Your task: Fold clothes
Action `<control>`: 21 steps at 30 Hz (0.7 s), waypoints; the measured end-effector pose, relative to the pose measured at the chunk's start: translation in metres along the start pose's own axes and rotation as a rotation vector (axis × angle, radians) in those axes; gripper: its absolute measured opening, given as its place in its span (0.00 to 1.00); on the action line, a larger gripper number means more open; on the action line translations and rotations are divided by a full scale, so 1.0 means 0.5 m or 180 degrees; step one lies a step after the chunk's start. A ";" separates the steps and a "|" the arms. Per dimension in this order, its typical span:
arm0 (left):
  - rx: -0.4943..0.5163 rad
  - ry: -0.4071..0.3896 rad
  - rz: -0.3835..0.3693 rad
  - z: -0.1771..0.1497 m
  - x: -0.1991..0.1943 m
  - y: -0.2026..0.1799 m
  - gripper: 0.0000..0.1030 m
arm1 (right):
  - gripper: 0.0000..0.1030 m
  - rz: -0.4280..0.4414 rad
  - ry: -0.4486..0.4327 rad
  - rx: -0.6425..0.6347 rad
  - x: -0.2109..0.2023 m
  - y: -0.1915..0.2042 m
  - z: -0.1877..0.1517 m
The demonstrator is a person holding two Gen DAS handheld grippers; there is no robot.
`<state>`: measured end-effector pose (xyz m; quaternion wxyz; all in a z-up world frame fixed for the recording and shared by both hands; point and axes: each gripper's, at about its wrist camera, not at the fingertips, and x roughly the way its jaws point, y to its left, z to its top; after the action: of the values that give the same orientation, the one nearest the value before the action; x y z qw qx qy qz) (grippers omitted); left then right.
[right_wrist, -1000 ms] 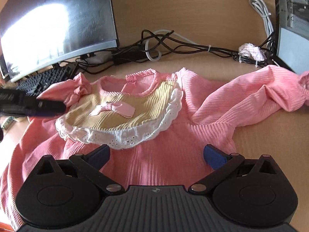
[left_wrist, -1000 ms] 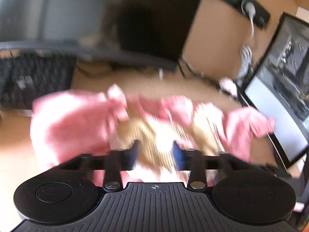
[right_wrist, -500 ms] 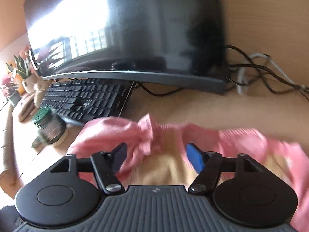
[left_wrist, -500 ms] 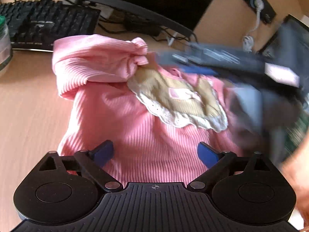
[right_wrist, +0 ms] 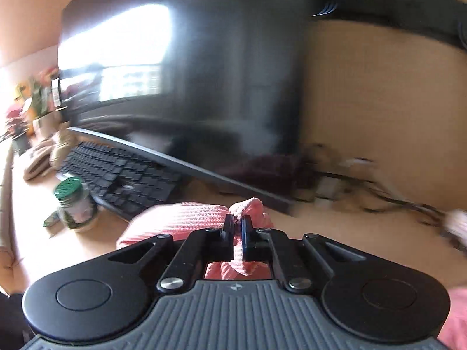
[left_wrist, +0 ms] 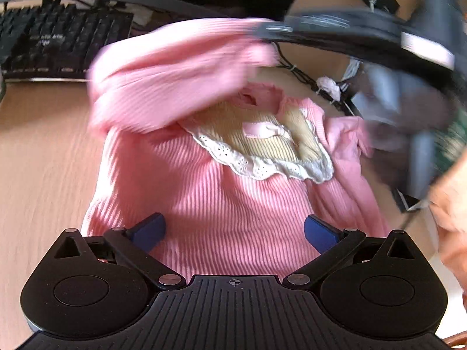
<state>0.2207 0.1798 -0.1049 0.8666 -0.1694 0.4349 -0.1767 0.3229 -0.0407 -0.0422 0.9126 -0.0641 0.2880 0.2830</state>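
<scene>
Pinching the cuff of the pink sleeve (right_wrist: pixel 201 218) now, where half a second ago spread wide and merely nearing it: right gripper (right_wrist: pixel 238 234), fingers pressed together on the fabric. Lifting that sleeve off the desk (left_wrist: pixel 43 157) and swinging it inward, above the cream bib (left_wrist: pixel 262 145), in the left view. Hovering over the hem end, on the near side of the bib, spread wide and holding nothing, as half a second ago: left gripper (left_wrist: pixel 233 232). Lying face up on the desk, bib uppermost, with the other sleeve (left_wrist: pixel 350 137) bunched to the right of the bib: pink sweater (left_wrist: pixel 227 204). Reading, as a judgement, as a sleeve fold under way, with the body and the second sleeve unfolded.

Counting: one sweater, two sleeves, one bib with one small bow (left_wrist: pixel 264 129), two grippers. Beyond the bib: one monitor (right_wrist: pixel 186 67), one keyboard (right_wrist: pixel 128 175), one green-lidded jar (right_wrist: pixel 74 204) and a tangle of cables (left_wrist: pixel 294 68), number unclear.
</scene>
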 end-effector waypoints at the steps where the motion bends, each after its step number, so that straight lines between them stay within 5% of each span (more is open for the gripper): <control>1: -0.0051 0.0005 -0.0030 0.002 0.000 0.005 1.00 | 0.04 -0.0099 0.0028 0.0016 -0.012 -0.017 -0.010; 6: -0.0161 0.0099 -0.0129 0.024 0.001 0.012 1.00 | 0.04 -0.0535 0.0339 0.0092 0.026 -0.074 -0.087; 10: 0.0079 -0.0040 -0.0193 0.070 0.006 -0.029 1.00 | 0.06 -0.0871 0.0551 0.0174 0.051 -0.119 -0.144; 15: 0.0262 -0.0196 -0.0092 0.118 0.058 -0.072 1.00 | 0.29 -0.1426 0.0142 0.0362 -0.038 -0.158 -0.151; 18: 0.0138 -0.0107 0.0050 0.129 0.108 -0.068 1.00 | 0.29 -0.2120 0.0056 0.0223 -0.089 -0.178 -0.172; 21: -0.0009 -0.0015 0.0105 0.123 0.138 -0.056 1.00 | 0.29 -0.2519 0.0155 0.0212 -0.114 -0.217 -0.197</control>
<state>0.3051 0.1323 -0.1054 0.8702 -0.1639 0.4358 -0.1613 0.2964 -0.1857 -0.0966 0.9456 -0.1471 0.2717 -0.1016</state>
